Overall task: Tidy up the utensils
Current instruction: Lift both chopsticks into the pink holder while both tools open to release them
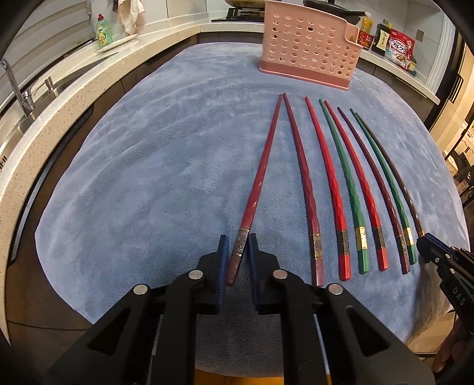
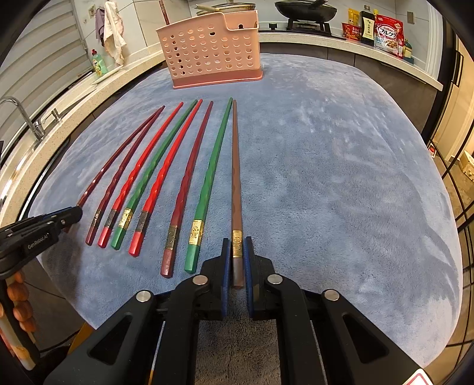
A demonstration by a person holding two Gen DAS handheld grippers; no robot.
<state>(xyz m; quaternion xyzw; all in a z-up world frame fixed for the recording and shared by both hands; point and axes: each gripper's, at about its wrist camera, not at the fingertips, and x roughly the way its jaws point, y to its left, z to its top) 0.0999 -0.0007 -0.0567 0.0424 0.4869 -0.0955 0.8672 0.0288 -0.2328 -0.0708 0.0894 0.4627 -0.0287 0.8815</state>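
Observation:
Several red, green and dark chopsticks lie in a row on a blue-grey cloth [image 1: 148, 177]. My left gripper [image 1: 238, 237] is shut on the thick end of the leftmost dark red chopstick [image 1: 263, 165], which slants toward its neighbour at the tip. My right gripper [image 2: 237, 240] is shut on the banded end of the rightmost brown chopstick [image 2: 235, 165]. Each gripper also shows at the edge of the other's view: the right gripper [image 1: 426, 242] and the left gripper [image 2: 74, 213]. A pink perforated utensil holder [image 1: 308, 50] [image 2: 213, 53] stands upright at the cloth's far side.
A stone counter curves around the far side, with a sink faucet [image 1: 17, 86] and a green dish-soap bottle [image 1: 102, 31] on the left. A stove with a pan [image 2: 305, 11] and food packages [image 2: 388, 32] are at the back right. A person's fingers [image 2: 20, 299] hold the left gripper.

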